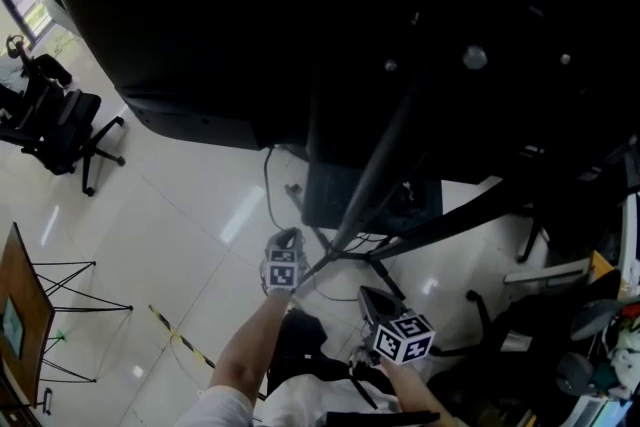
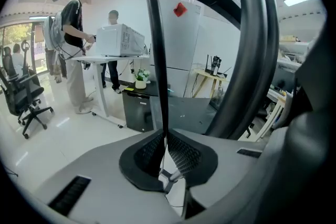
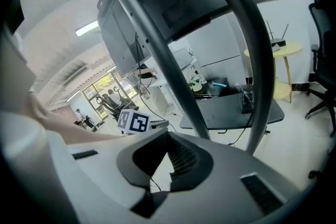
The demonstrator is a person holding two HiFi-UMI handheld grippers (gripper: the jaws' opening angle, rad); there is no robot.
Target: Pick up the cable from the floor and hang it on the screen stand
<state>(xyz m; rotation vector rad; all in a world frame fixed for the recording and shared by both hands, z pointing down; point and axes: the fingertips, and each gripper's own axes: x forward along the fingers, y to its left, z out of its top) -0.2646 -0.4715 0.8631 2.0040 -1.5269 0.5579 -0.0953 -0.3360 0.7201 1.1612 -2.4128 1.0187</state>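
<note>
In the left gripper view a thin black cable [image 2: 157, 55] runs straight up out of my left gripper [image 2: 164, 136], whose ribbed pads are shut on it. The head view shows that gripper [image 1: 288, 240] low over the pale floor beside the screen stand's black struts [image 1: 372, 177], with the cable [image 1: 267, 180] trailing up toward the big dark screen [image 1: 400, 5]. My right gripper [image 1: 372, 300] sits nearer me, to the right. In its own view the right gripper [image 3: 167, 139] is shut with nothing in it, and the stand's struts [image 3: 157, 60] rise ahead.
A black office chair [image 1: 60, 130] stands at far left, a wooden board on thin legs [image 1: 20, 305] at lower left, and striped tape [image 1: 180, 340] lies on the floor. More chairs and clutter [image 1: 560, 335] crowd the right. People stand at a white desk [image 2: 105, 60].
</note>
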